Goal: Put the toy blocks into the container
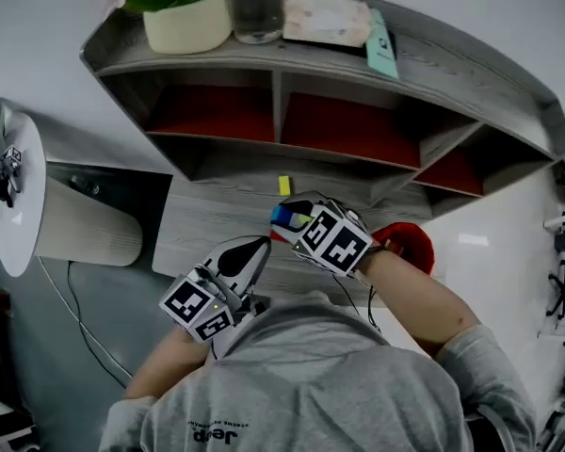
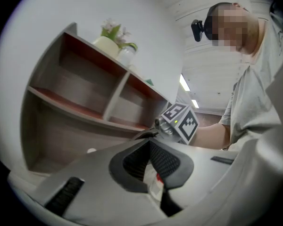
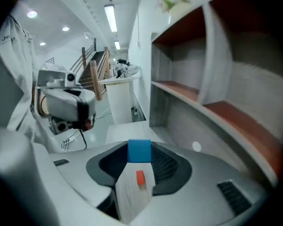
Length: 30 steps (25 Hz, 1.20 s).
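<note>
My right gripper is shut on a blue block, held up above the grey desk. In the right gripper view the blue block sits between the pads at the tip of the right gripper. Under it a small orange-red block lies on the desk. A yellow block stands on the desk by the shelf. A red container shows partly behind my right forearm. My left gripper hovers close by, at the lower left. Its jaws are shut on nothing.
A curved grey shelf unit with red-backed compartments stands behind the desk. On its top are a plant pot, a glass jar and a flat book. A white round object stands at the left.
</note>
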{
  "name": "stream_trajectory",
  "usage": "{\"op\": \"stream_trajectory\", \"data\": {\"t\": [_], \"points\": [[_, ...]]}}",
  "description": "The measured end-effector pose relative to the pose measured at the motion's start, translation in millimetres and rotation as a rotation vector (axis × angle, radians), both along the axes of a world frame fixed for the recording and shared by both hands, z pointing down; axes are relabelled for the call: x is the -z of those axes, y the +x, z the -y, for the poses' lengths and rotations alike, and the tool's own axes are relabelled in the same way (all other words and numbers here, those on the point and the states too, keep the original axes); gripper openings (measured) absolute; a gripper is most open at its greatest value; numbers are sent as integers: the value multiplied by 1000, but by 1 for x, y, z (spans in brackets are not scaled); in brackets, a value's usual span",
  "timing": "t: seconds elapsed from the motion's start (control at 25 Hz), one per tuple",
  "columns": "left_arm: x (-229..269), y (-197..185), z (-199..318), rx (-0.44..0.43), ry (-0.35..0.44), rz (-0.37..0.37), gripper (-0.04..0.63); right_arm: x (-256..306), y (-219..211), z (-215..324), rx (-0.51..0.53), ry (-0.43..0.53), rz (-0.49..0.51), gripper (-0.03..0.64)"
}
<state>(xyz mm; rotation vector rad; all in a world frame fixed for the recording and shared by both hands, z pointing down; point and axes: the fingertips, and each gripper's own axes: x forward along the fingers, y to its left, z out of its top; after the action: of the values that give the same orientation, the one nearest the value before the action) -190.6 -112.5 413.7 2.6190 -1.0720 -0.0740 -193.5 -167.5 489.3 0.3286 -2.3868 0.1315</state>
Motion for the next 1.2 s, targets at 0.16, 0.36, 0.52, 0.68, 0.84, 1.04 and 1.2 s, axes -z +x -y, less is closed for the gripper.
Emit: {"op": "stream_trajectory", "data": {"t": [0.16,0.36,0.52,0.68,0.84,1.04,1.2], "points": [[11,123,2,-38,18,-3,14,37,133,-13,-37,10,21,169],[1,267,-1,-84,-14,1,14,39,288,-29,-97,1,1,169],[-12,330,-3,-99,-27,87,14,10,349,-35,-122,-34,-12,169],[-29,349,-4,-71,-63,138,14,-22,363,-40,-104,-37,-41,170],[-34,349,-5,-28,-89,145,14,-34,359,-39,-96,-45,-9,177],[-31,338,-4,11,-88,142,14,-18,354,-33,-90,-45,60,342],[-29,322,-3,40,-88,127,14,-2,350,-32,-92,-34,88,342]]}}
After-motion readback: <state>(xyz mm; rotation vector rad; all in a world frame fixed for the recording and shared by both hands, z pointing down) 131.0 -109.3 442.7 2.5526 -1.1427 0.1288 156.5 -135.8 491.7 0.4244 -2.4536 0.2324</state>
